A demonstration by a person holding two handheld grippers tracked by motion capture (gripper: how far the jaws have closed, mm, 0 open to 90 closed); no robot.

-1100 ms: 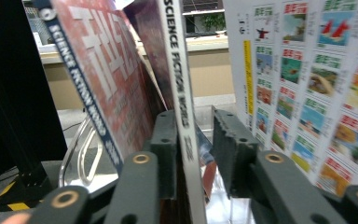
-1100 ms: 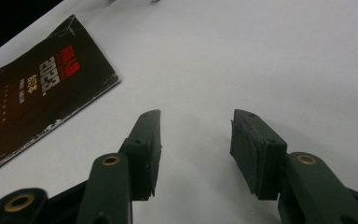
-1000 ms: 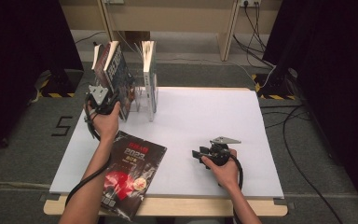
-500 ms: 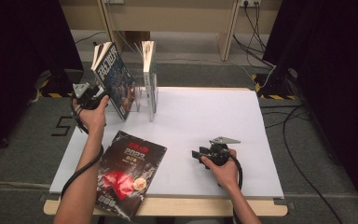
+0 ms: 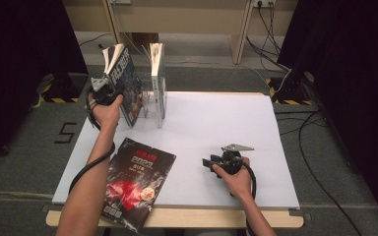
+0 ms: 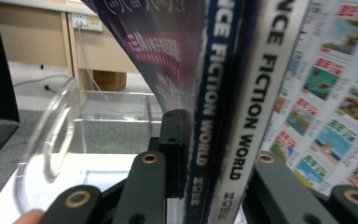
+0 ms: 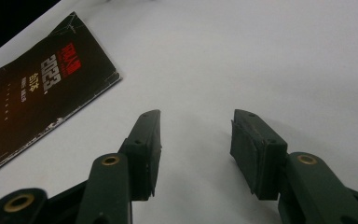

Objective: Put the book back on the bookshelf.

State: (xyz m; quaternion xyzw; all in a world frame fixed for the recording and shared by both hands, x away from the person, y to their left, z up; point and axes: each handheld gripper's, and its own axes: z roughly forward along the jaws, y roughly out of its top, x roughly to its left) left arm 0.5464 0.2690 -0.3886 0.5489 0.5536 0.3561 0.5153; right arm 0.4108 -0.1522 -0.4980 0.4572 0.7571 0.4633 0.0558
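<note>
From the high view, the left gripper (image 5: 109, 91) has hold of a leaning magazine (image 5: 126, 88) at the far left of the white desk (image 5: 256, 128), just left of the clear acrylic rack (image 5: 150, 101), where a second magazine (image 5: 157, 83) stands upright; the leaning one's long axis tilts away from the rack. In the left gripper view the jaws have just been closing and now pinch the glossy spines (image 6: 228, 140) running upward between them, the rack's clear curved wall (image 6: 51, 144) to one side. In the right gripper view the jaws stand wide over bare matte desk, a scuffed dark magazine (image 7: 37, 88) lying flat nearby, well short of the rack.
</note>
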